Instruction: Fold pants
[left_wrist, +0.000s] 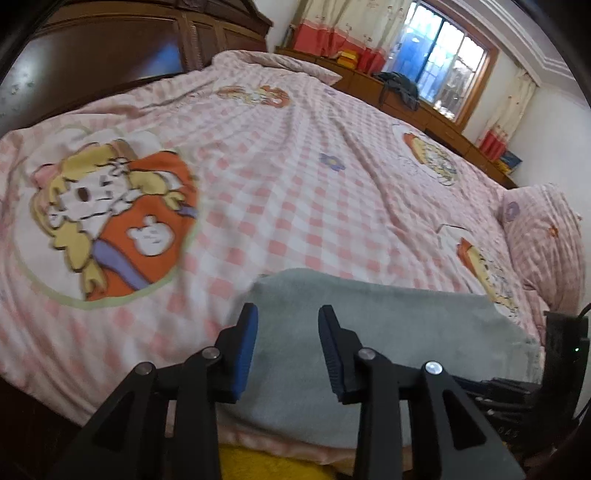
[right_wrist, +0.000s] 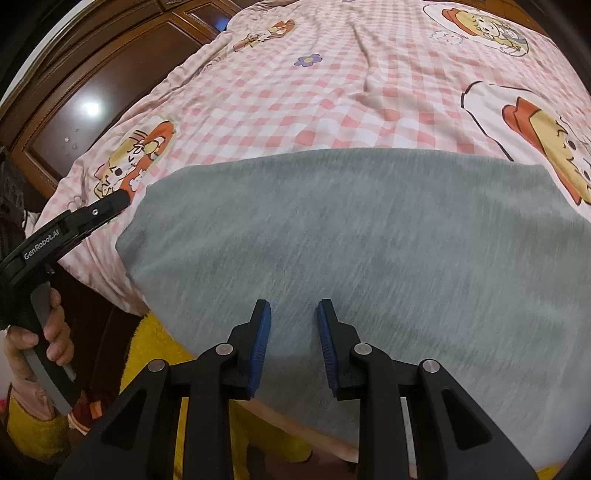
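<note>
The grey pants lie flat on the pink checked bedspread at the near edge of the bed. In the left wrist view the pants show as a folded grey slab. My left gripper is open and empty, just above the pants' left edge. It also shows in the right wrist view, at the pants' left corner. My right gripper is open and empty, above the near middle of the pants. Part of the right gripper's body shows at the right edge of the left wrist view.
A dark wooden headboard or wardrobe stands along the left of the bed. A wooden ledge under the window holds a dark bag. A pink pillow lies at the far right. My yellow fleece clothing shows below the bed edge.
</note>
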